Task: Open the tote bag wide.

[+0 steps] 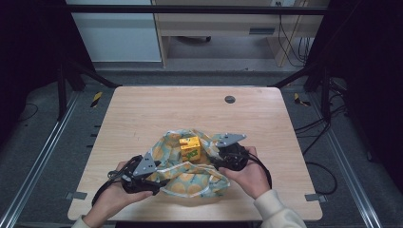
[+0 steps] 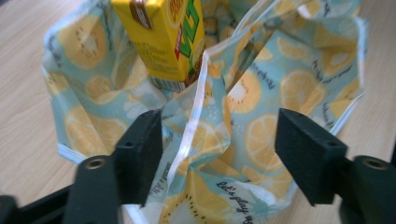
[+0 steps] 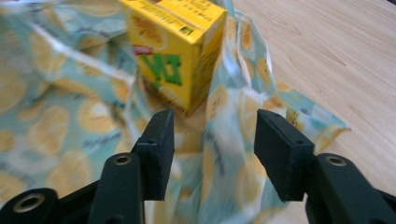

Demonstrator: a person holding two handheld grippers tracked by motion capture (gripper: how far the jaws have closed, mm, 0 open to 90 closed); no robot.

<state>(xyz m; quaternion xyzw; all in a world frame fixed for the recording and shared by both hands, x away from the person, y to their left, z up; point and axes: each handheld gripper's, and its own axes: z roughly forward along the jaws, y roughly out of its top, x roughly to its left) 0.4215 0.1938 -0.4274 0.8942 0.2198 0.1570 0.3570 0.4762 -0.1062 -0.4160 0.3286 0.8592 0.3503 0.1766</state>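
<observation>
Two open grippers at the cloth, carton in the middle

Nearest me, the left hand-held gripper (image 1: 153,184) sits at the near-left edge of the lemon-print cloth (image 1: 190,180), jaws spread wide. In the left gripper view a white-hemmed fold of the cloth (image 2: 196,116) rises between the jaws without being pinched. I judge the step in hand to be taking hold of that fold so the cloth can be drawn up around the carton. To do it well I would ease the jaws forward until the hem sits deep between the pads, then close on the hem alone, not on loose layers behind it.

A little farther, the right hand-held gripper (image 1: 217,159) waits at the right side of the cloth, jaws also apart and holding nothing. In its view a cloth edge (image 3: 233,121) hangs between the jaws. I would close both sides evenly so the carton does not tip.

Beyond both, the yellow drink carton (image 1: 190,148) stands on the cloth near the middle of the bundle, on the near half of the worktop (image 1: 142,114).
</observation>
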